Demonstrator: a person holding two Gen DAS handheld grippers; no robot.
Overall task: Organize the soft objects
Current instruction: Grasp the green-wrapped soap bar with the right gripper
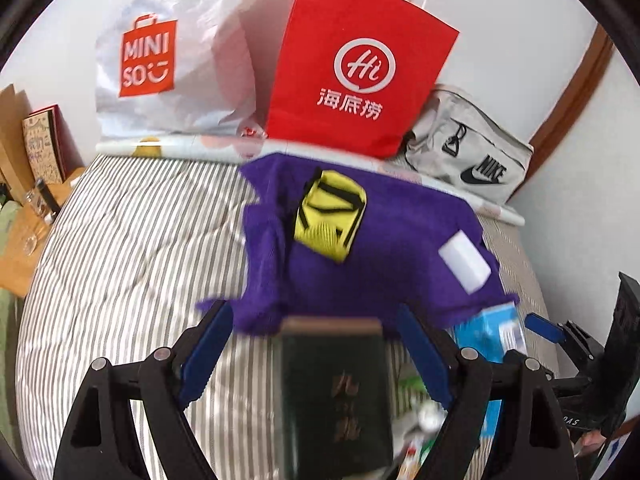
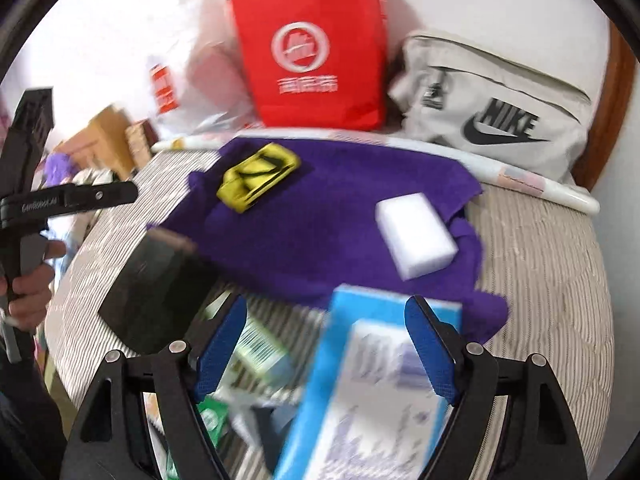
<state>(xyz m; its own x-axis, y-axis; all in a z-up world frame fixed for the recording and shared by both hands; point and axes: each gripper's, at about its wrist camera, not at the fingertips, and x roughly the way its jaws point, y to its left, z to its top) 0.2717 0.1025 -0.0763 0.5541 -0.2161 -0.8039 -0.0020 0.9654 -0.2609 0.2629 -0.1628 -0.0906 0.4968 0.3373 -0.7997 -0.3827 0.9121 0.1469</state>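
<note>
A purple cloth [image 1: 380, 240] [image 2: 312, 224] lies spread on the striped bed. On it sit a yellow and black folded item [image 1: 330, 216] [image 2: 258, 182] and a white sponge block [image 1: 464, 266] [image 2: 416, 236]. My left gripper [image 1: 316, 320] is open, its blue fingers either side of a dark green book [image 1: 336, 392] at the cloth's near edge. My right gripper [image 2: 326, 320] is open above a blue and white box [image 2: 372, 392]; the dark book [image 2: 152, 288] lies to its left. Both views are blurred.
A white MINISO bag [image 1: 160, 64], a red paper bag [image 1: 356, 68] [image 2: 316, 56] and a grey Nike bag [image 1: 476, 152] [image 2: 496, 112] stand along the wall. Small packets [image 2: 248, 364] lie near the front. A wooden side table [image 1: 28, 220] is left of the bed.
</note>
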